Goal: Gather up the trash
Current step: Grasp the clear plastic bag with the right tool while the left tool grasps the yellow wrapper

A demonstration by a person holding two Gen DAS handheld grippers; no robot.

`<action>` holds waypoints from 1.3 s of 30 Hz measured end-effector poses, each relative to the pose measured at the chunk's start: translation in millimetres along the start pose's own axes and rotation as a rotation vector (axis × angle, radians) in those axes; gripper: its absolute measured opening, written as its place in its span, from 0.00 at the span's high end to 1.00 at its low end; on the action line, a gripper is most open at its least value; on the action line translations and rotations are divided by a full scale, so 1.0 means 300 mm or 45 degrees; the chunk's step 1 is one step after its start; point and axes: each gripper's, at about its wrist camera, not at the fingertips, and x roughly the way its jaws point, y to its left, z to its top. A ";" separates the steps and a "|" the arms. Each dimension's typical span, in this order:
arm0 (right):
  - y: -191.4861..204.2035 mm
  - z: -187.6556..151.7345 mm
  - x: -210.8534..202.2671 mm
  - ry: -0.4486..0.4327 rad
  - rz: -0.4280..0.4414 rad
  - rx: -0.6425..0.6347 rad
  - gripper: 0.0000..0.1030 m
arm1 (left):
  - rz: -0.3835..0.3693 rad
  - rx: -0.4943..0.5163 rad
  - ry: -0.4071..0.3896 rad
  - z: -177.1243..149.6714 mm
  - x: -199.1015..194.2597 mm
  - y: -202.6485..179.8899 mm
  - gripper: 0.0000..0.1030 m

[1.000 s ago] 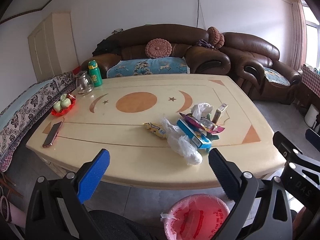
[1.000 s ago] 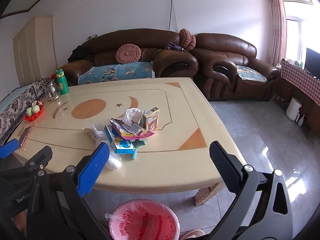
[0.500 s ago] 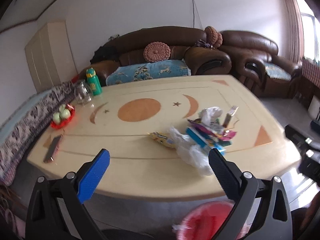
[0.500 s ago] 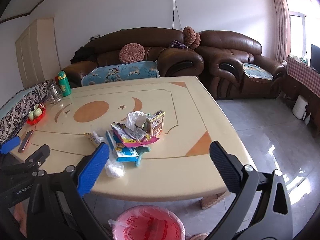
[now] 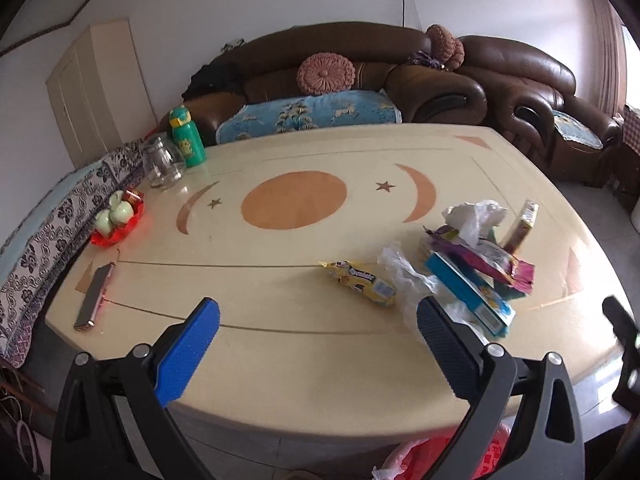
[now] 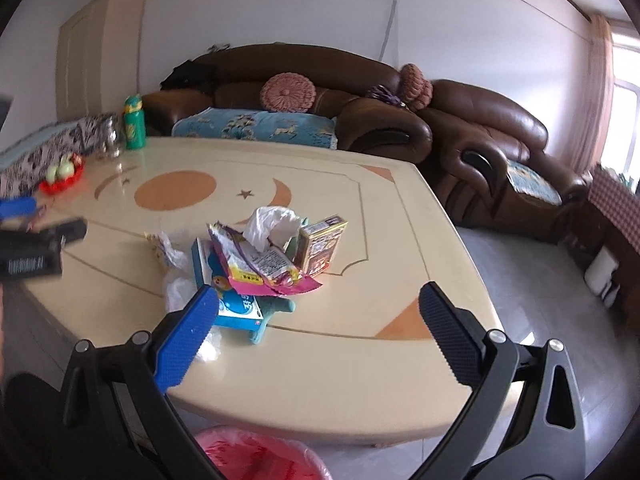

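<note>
A heap of trash lies on the cream table (image 5: 304,360): a yellow snack wrapper (image 5: 362,282), a clear plastic bag (image 5: 408,280), a blue box (image 5: 468,294), a pink-purple wrapper (image 5: 488,262), a white tissue (image 5: 474,216) and a small upright carton (image 5: 524,224). My left gripper (image 5: 316,332) is open above the table's near edge, just short of the yellow wrapper. My right gripper (image 6: 318,322) is open and empty over the near edge, in front of the heap: blue box (image 6: 234,304), pink wrapper (image 6: 264,272), carton (image 6: 320,246). A pink-lined bin (image 6: 260,458) stands below the table edge.
On the table's left side lie a phone (image 5: 94,296), a red dish with green fruit (image 5: 116,220), a glass jar (image 5: 162,162) and a green bottle (image 5: 186,136). Brown leather sofas (image 5: 360,68) stand behind the table. The left gripper shows at the left of the right wrist view (image 6: 36,252).
Both grippers have moved forward and up over the table's near edge, closer to the trash heap. The bin has dropped toward the bottom of both views. Both stay open.
</note>
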 end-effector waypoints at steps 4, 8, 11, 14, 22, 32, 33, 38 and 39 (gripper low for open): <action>0.030 -0.027 0.047 0.008 0.049 -0.052 0.05 | -0.031 -0.030 0.048 0.016 0.069 0.016 0.06; 0.066 -0.058 0.047 -0.022 0.099 -0.086 0.05 | -0.089 -0.022 0.085 0.025 0.121 0.001 0.06; 0.104 -0.083 0.053 -0.028 0.130 -0.110 0.05 | -0.063 0.009 0.076 0.048 0.156 -0.017 0.06; 0.154 -0.117 0.071 -0.025 0.184 -0.128 0.19 | -0.107 -0.012 0.106 0.079 0.212 -0.009 0.06; 0.294 -0.183 0.175 0.056 0.269 -0.229 0.33 | -0.289 -0.150 0.299 0.129 0.410 0.026 0.06; 0.358 -0.198 0.274 0.075 0.287 -0.254 0.33 | -0.335 -0.346 0.424 0.162 0.557 0.053 0.06; 0.362 -0.197 0.277 0.078 0.290 -0.254 0.33 | -0.345 -0.375 0.441 0.161 0.567 0.058 0.06; 0.371 -0.204 0.287 0.090 0.324 -0.229 0.33 | -0.366 -0.522 0.495 0.153 0.615 0.090 0.06; 0.372 -0.206 0.290 0.092 0.327 -0.230 0.33 | -0.368 -0.527 0.504 0.156 0.624 0.087 0.06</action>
